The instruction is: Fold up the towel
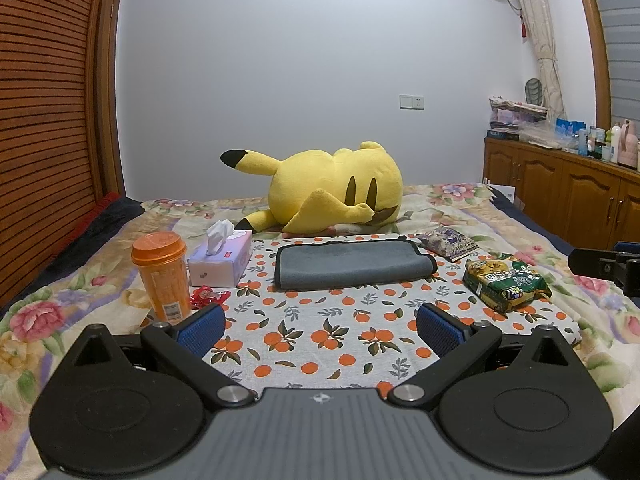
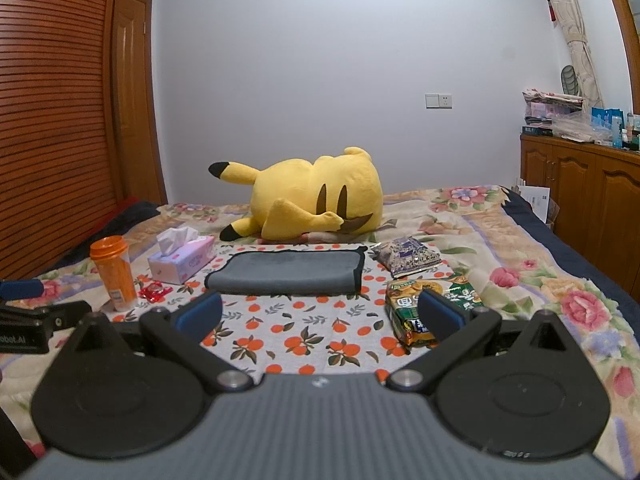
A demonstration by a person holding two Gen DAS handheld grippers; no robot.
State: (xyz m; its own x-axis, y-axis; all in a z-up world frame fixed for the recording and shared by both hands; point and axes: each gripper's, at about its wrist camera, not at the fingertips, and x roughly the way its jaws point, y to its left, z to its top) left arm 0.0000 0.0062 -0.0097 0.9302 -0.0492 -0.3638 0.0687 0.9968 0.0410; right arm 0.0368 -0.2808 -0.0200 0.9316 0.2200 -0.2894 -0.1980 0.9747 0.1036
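From the left wrist view, the left gripper [image 1: 320, 326] is held above an orange-printed cloth [image 1: 320, 340] with its jaws spread wide and nothing between them. The grey towel [image 1: 352, 264], folded into a flat rectangle, is seen lying on the far part of that cloth, well apart from the fingers. A tissue box [image 1: 222, 258] and an orange cup [image 1: 162, 274] are placed to its left, a green snack bag [image 1: 506, 282] to its right, and a yellow plush toy [image 1: 332, 194] behind it.

From the right wrist view, the right gripper [image 2: 320, 312] is likewise held over the cloth [image 2: 304, 336], its jaws wide and empty. The towel [image 2: 288, 272] is seen ahead, untouched, between the tissue box [image 2: 182, 260] and the snack bag [image 2: 428, 312], which is partly hidden by the right finger.
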